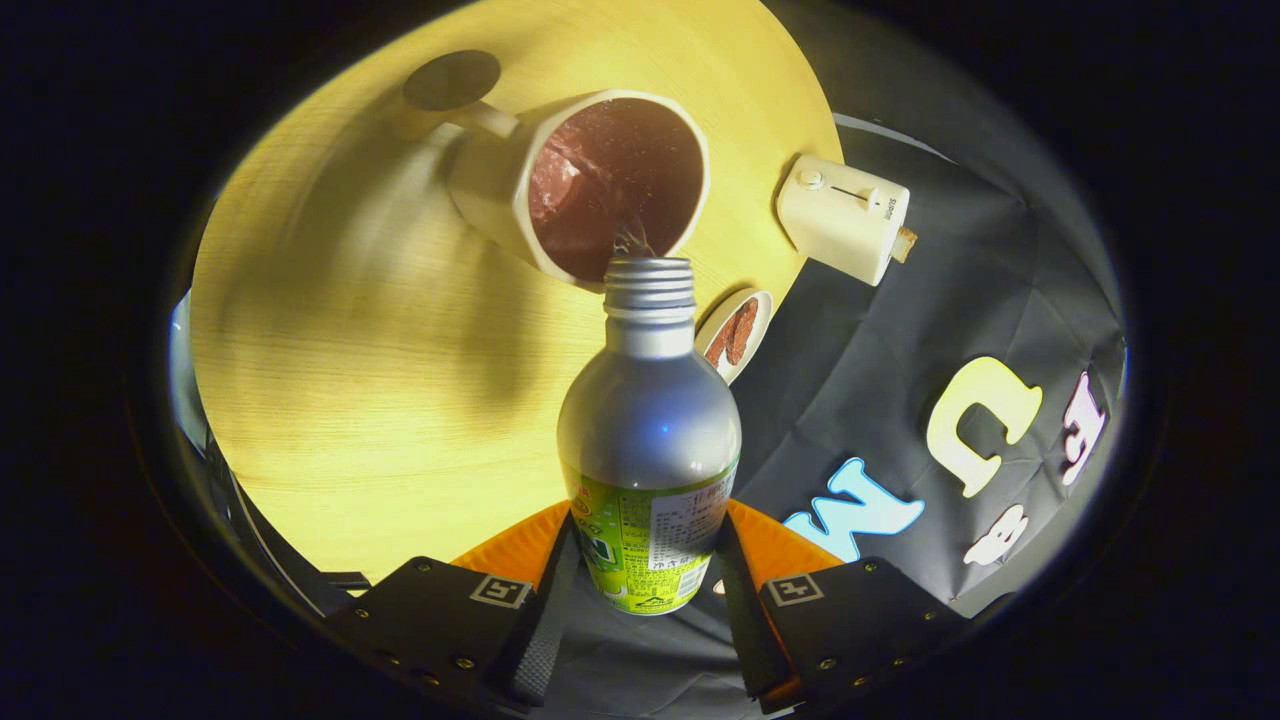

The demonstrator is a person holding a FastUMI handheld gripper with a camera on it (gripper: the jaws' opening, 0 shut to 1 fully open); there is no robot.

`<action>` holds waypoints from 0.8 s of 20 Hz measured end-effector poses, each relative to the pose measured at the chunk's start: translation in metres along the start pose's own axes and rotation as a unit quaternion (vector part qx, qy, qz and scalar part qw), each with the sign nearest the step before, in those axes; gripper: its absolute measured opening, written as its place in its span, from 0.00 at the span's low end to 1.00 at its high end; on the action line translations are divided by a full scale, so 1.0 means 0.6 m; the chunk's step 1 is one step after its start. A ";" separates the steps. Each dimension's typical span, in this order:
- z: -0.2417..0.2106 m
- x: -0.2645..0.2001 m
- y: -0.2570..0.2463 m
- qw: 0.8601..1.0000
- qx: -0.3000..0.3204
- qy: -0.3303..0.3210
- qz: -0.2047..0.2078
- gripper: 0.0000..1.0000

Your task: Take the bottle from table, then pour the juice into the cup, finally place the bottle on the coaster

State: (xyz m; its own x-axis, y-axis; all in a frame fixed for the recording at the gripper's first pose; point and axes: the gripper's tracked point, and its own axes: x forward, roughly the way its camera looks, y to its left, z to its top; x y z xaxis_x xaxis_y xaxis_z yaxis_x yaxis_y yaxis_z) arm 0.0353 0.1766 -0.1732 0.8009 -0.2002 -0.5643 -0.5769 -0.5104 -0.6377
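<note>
While the gripper (648,590) clamps the bottle (648,440) by its labelled lower body, one finger on each side, the bottle points away at 12 o'clock with its threaded, capless mouth just at the near rim of the cup (600,185). A thin stream of juice (632,238) runs from the mouth into the cup, whose inside is already dark reddish-brown with liquid. The cup stands on the table (350,380), its handle toward 10 o'clock, and just beyond the handle lies a dark round coaster (452,80). At 2 o'clock from the bottle's neck, near the table's edge, sits a small dish (735,333) holding something brown. Farther out at 2 o'clock stands a toaster (842,217), a slice poking from it.
</note>
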 end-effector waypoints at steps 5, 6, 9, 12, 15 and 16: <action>-0.001 -0.005 -0.008 1.000 -0.016 0.010 0.006 0.70; -0.001 -0.007 -0.010 1.000 -0.021 0.012 0.006 0.70; -0.005 -0.007 -0.015 0.999 -0.032 0.015 0.008 0.70; -0.004 -0.010 -0.015 0.999 -0.041 0.017 0.009 0.70; -0.001 -0.010 -0.012 0.999 -0.047 0.017 0.010 0.70; 0.000 -0.010 -0.012 0.999 -0.050 0.017 0.010 0.70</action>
State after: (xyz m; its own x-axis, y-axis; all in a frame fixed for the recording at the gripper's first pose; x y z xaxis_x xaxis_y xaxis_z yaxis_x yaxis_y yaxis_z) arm 0.0348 0.1812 -0.1653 0.7959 -0.2383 -0.5566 -0.5747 -0.5866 -0.5707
